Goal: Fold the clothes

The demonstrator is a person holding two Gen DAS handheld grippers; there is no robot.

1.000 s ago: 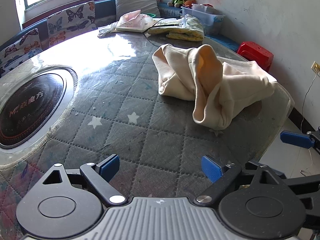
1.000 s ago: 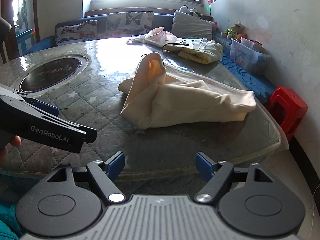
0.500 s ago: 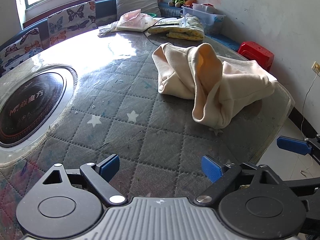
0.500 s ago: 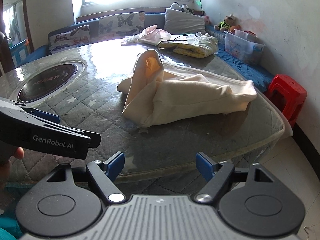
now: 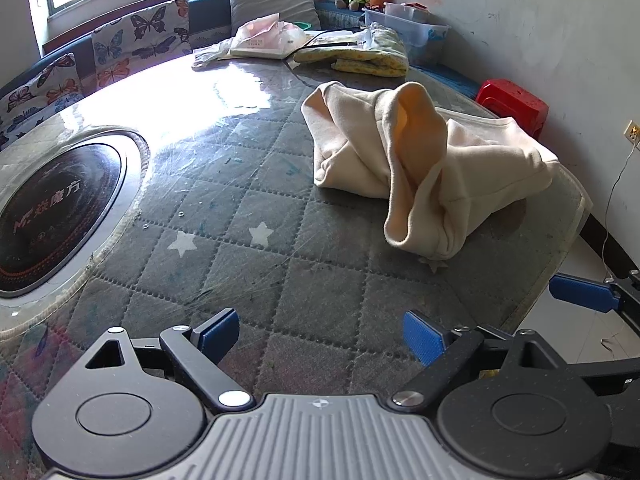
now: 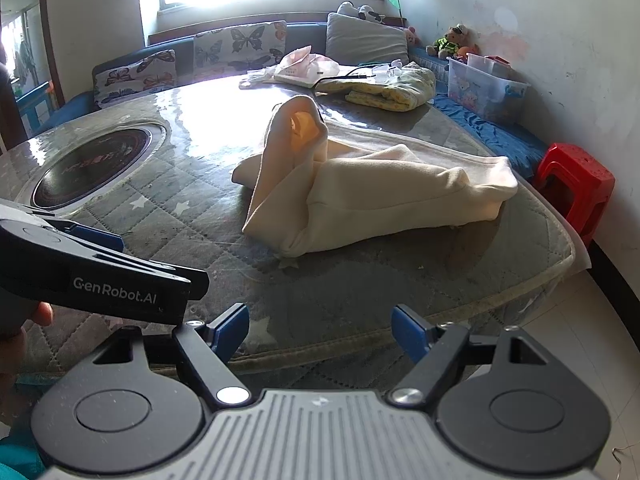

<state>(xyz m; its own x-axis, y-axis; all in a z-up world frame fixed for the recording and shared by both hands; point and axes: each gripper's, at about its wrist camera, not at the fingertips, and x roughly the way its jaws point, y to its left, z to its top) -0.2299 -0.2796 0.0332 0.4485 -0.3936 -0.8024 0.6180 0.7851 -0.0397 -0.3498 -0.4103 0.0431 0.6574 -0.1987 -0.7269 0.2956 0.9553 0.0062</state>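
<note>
A cream fleece garment (image 5: 432, 168) lies crumpled on the quilted grey table cover (image 5: 248, 200), one fold standing up in a loop; it also shows in the right wrist view (image 6: 372, 192). My left gripper (image 5: 320, 332) is open and empty above the table's near part, short of the garment. My right gripper (image 6: 320, 330) is open and empty near the table's front edge, to the right of the left one. One blue finger of the right gripper shows in the left wrist view (image 5: 580, 292). The left gripper's body (image 6: 92, 276) shows in the right wrist view.
A round black cooktop (image 5: 52, 216) is set into the table at the left. A folded yellow-green blanket (image 5: 360, 52), a pink bag (image 5: 264, 36) and a cable lie at the far side. A red stool (image 6: 576, 184) and a plastic bin (image 6: 484, 84) stand at the right by the wall.
Both grippers have drifted slightly; the right gripper's view has pulled back a little from the table. The garment has not moved and both grippers stay open.
</note>
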